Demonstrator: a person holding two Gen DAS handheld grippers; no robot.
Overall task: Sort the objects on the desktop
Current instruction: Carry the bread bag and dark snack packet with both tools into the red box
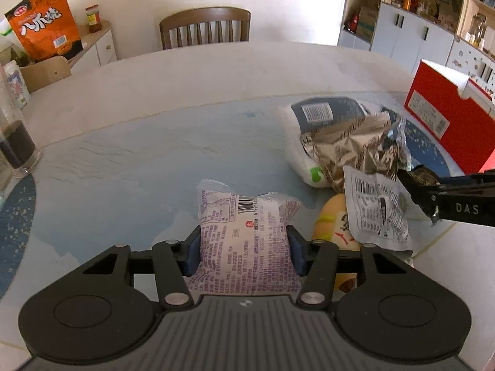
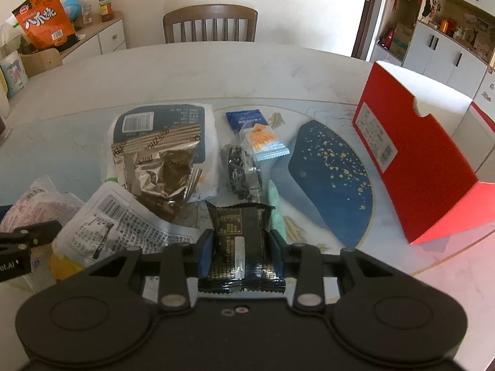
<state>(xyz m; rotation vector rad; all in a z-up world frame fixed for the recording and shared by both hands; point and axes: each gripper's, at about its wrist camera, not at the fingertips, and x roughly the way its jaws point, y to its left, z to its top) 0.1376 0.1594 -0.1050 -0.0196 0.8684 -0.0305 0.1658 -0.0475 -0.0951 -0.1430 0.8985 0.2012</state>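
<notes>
My left gripper (image 1: 244, 247) is shut on a pale purple-printed snack packet (image 1: 244, 232), held above the table mat. My right gripper (image 2: 241, 247) is shut on a black packet with gold print (image 2: 239, 241); it also shows at the right of the left wrist view (image 1: 433, 198). A pile of snacks lies between them: a silver foil bag (image 2: 161, 167) on a white and dark bag (image 2: 164, 120), a white printed packet (image 2: 123, 225), a yellow bun-like snack (image 1: 334, 219), a dark clear-wrapped snack (image 2: 244, 170), a blue packet (image 2: 244, 119) and an orange-printed packet (image 2: 266, 142).
An open red box (image 2: 427, 167) stands at the right on the table (image 2: 216, 71). A dark jar (image 1: 15, 145) stands at the left edge. An orange snack bag (image 1: 46, 21) sits in a cardboard box at far left. A wooden chair (image 1: 205, 26) is behind the table.
</notes>
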